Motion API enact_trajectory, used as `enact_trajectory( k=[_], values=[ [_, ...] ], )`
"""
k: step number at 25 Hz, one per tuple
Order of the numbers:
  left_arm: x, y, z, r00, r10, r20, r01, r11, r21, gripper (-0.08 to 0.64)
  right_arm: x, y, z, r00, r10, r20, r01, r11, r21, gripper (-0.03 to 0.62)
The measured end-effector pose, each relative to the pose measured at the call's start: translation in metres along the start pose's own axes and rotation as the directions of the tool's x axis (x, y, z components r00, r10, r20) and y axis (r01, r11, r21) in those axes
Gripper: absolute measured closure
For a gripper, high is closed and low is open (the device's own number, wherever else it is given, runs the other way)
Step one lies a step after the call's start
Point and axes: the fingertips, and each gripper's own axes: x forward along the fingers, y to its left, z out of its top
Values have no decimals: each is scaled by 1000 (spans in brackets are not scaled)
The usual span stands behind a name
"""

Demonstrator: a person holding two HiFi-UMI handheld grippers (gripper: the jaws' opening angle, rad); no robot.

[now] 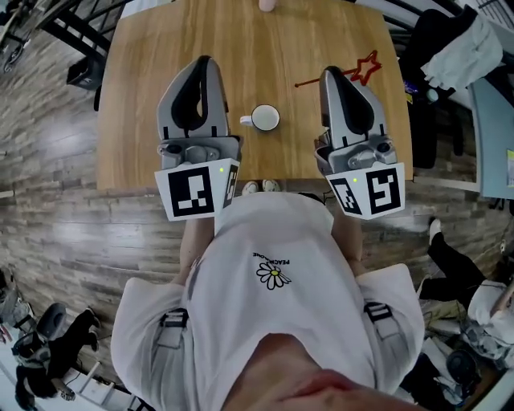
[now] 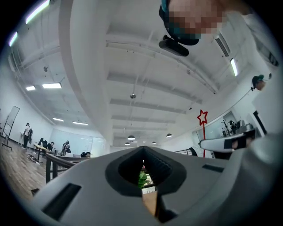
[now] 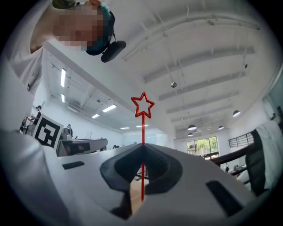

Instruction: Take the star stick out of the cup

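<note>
The red star stick [image 1: 363, 69] is out of the white cup [image 1: 265, 118] and pinched between the jaws of my right gripper [image 1: 332, 75], which is shut on its thin shaft. In the right gripper view the stick [image 3: 143, 128] rises straight from the closed jaws of that gripper [image 3: 143, 148], star on top. The cup stands on the wooden table [image 1: 161, 48] between both grippers. My left gripper [image 1: 202, 63] is held left of the cup, its jaws together with nothing in them [image 2: 143, 152]. From the left gripper view the star [image 2: 202, 117] shows at the right.
The table's near edge runs just under both grippers, with the person's shoes [image 1: 261, 186] below it. A dark chair with clothes [image 1: 450, 48] stands to the right of the table. A small pale object [image 1: 267, 5] sits at the table's far edge.
</note>
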Motion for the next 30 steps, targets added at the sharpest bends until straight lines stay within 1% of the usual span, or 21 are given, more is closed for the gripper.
enact_trajectory(
  k=[4, 8, 12, 19, 30],
  values=[
    [3, -10, 1, 1000, -13, 5, 13, 1000, 1, 545, -15, -13, -3, 999, -42, 10, 41, 999, 15, 580],
    [3, -17, 1, 1000, -18, 3, 18, 1000, 5, 545, -22, -20, -4, 998, -56, 8, 56, 998, 14, 580],
    [5, -18, 1, 1000, -16, 5, 16, 1000, 9, 545, -21, -23, -7, 998, -59, 4, 59, 998, 22, 580],
    [10, -17, -3, 1000, -8, -2, 8, 1000, 18, 545, -13, -30, -22, 997, -54, -53, 56, 998, 36, 580],
    [12, -14, -6, 1000, 7, -11, -7, 1000, 13, 545, -12, -37, -21, 997, -57, -55, 60, 997, 38, 580]
  ],
)
